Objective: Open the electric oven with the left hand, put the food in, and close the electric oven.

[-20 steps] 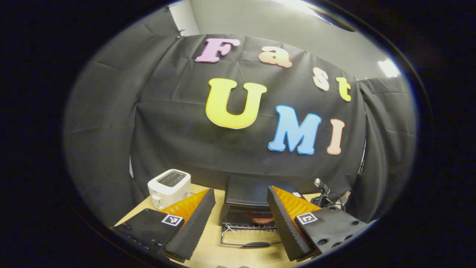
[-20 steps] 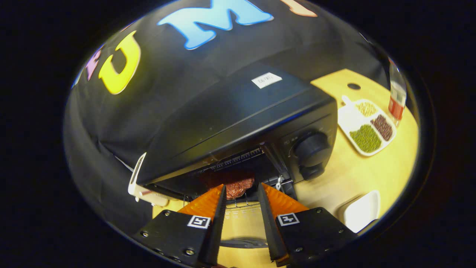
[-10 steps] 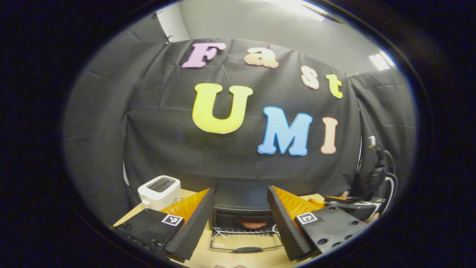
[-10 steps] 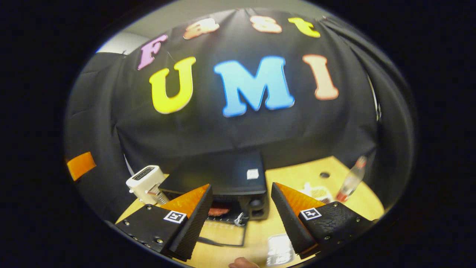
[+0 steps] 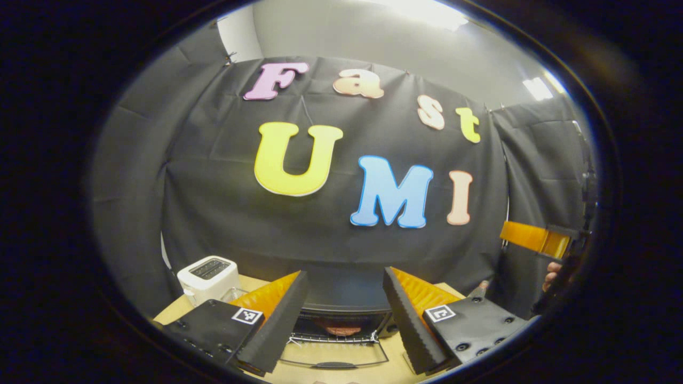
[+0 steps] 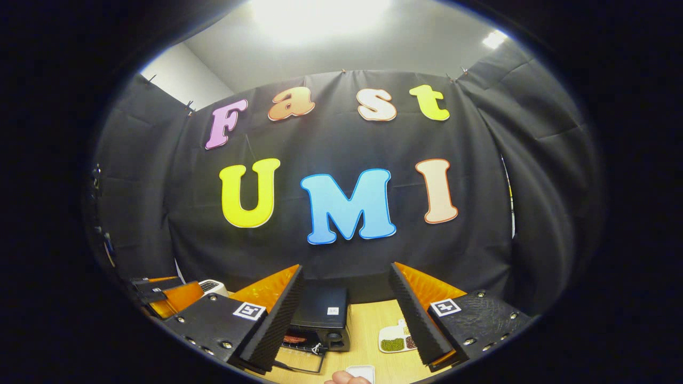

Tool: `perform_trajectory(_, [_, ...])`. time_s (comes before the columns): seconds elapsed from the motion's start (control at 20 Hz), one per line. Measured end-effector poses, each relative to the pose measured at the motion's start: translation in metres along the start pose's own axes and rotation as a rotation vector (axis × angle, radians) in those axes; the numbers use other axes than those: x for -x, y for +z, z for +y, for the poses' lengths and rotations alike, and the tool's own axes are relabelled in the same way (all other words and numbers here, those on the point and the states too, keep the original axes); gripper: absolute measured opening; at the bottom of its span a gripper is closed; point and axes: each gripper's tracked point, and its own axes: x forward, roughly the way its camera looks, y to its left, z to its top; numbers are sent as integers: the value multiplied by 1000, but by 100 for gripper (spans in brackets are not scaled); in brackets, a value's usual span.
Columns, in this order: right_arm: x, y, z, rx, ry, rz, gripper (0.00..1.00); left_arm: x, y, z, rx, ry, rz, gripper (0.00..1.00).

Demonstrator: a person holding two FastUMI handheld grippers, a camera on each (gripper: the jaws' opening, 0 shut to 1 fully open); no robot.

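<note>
The oven [image 5: 341,306] sits on the wooden table [image 6: 368,328] with its door [image 5: 333,357] dropped open and the food [image 5: 341,330] resting on the rack inside. The left gripper [image 5: 341,304] hangs above it, fingers spread wide and holding nothing. The right gripper [image 6: 344,301] is up high and well back, likewise wide and empty. A white toaster [image 5: 208,277] stands left of the oven; a tray [image 6: 397,341] of 3 kinds of beans lies to its right.
</note>
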Motion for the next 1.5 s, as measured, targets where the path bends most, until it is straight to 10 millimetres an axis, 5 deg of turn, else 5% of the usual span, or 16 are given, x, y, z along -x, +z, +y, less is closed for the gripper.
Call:
perform_trajectory(0.2, [2, -8, -10, -12, -4, 30, 96, -8, -54, -3, -43, -2, 144, 95])
perform_trajectory(0.4, [6, -19, -20, -29, -19, 65, 96, -11, -133, -2, -49, 18, 358, 95])
perform_trajectory(0.75, [10, -30, -49, -9, -82, 96, 97, 7, -256, 14, -72, 70, 775, 98])
perform_trajectory(1.1, [14, -42, -78, -27, -117, 132, 97, 4, -318, 12, -81, 59, 966, 98])
perform_trajectory(1.5, [9, -58, -97, -42, -135, 189, 97, -9, -355, 15, -52, 92, 1104, 99])
